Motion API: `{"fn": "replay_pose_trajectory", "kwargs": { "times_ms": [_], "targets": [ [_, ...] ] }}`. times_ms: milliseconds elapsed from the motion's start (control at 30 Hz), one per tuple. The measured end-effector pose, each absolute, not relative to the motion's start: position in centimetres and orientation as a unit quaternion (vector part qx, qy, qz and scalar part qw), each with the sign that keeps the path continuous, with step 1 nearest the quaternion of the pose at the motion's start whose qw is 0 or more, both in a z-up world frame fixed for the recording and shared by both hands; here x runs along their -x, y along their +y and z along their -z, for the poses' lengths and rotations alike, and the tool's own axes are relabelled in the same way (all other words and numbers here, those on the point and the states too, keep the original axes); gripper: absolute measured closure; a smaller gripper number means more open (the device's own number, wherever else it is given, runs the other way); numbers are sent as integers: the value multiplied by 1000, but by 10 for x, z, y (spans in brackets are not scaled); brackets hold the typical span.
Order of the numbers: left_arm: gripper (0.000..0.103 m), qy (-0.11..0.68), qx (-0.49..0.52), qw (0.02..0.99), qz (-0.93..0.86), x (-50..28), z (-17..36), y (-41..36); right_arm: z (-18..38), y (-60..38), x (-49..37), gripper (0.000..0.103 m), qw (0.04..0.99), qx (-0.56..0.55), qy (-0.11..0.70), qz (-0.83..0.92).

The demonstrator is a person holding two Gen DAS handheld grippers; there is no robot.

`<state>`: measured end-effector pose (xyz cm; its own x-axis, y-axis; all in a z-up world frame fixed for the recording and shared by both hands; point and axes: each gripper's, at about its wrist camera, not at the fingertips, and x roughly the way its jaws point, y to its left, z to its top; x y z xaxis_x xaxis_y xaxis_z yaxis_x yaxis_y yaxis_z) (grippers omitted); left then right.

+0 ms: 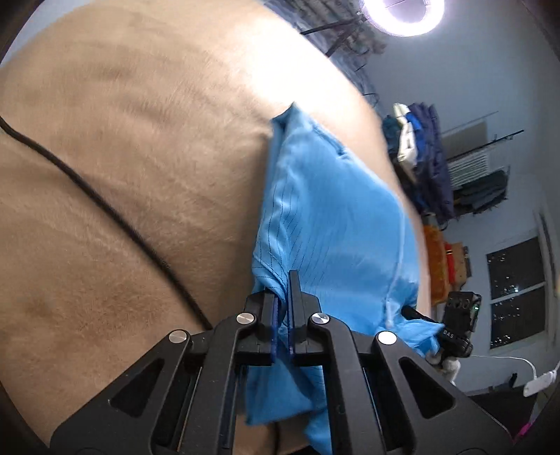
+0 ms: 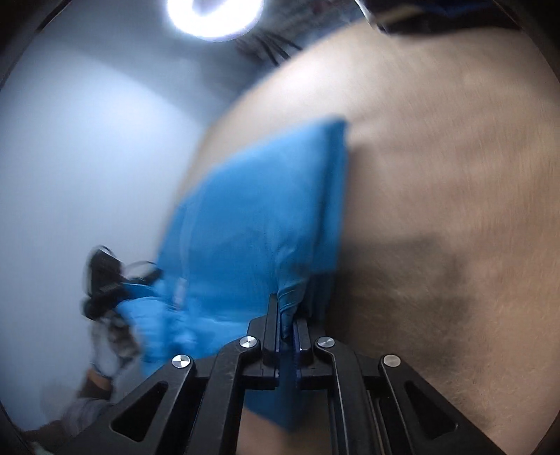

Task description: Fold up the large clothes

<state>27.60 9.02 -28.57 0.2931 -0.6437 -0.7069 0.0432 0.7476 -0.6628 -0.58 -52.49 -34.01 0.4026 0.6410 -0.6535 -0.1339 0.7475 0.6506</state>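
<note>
A tan, short-piled cloth (image 1: 122, 157) is covering the worktop and filling most of both wrist views; a black cable (image 1: 105, 206) is running across it toward its near edge in the left view; in the right view a darker patch (image 2: 444, 280) is showing on the nap near the hand-held gripper. Beyond the far edge a ring lamp (image 1: 402, 17) is glaring against a pale wall; a heap of dark and white clothes (image 1: 420, 154) is hanging or piled past the worktop's right side, with an orange item (image 1: 435, 262) below it and a dark window (image 1: 518, 290) further right; whether that heap is sitting in any container cannot be told.

The blue garment (image 1: 332, 217) is lying folded along the worktop's right edge as the left view gives it, its far corner resting on the tan cloth and its near end lifted.

The left hand-held gripper (image 1: 284, 304) is standing fully closed, its two fingers pinching a bunched fold of the garment's near edge. The right hand-held gripper (image 2: 286, 322) is likewise closed tight on another gathered fold of the same near edge; it is also showing in the left view at the garment's right corner (image 1: 455, 325), with blue fabric trailing from it. The right view is blurred, so finer detail of the cloth there is not readable.
</note>
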Motion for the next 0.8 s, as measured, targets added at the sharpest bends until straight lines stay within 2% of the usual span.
{"fn": "replay_pose_trajectory", "kwargs": {
  "times_ms": [100, 167, 200, 233, 300, 367, 433, 467, 633, 800],
  "targets": [
    [101, 545, 248, 769, 226, -270, 281, 87, 338, -519, 8, 101, 806, -242, 488, -233],
    [93, 539, 224, 782, 219, -264, 270, 88, 326, -514, 14, 97, 817, -214, 487, -221],
    [80, 534, 206, 793, 211, -260, 263, 90, 320, -513, 19, 87, 822, -201, 486, -218],
    [76, 525, 198, 802, 206, -254, 256, 95, 310, -512, 25, 82, 832, -175, 485, -207],
    [76, 503, 188, 815, 216, -239, 239, 100, 288, -510, 41, 82, 848, -142, 466, -210],
    [76, 493, 182, 818, 234, -224, 226, 99, 273, -508, 53, 75, 849, -142, 449, -240],
    [76, 485, 171, 817, 260, -211, 215, 89, 254, -497, 66, 47, 843, -130, 432, -292],
    [76, 483, 163, 816, 273, -205, 209, 83, 247, -487, 70, 44, 838, -119, 430, -315],
    [76, 487, 151, 799, 319, -190, 203, 56, 243, -438, 67, 41, 817, -41, 442, -369],
    [76, 500, 137, 792, 324, -186, 213, 40, 268, -397, 48, 41, 801, 56, 468, -369]
  ]
}}
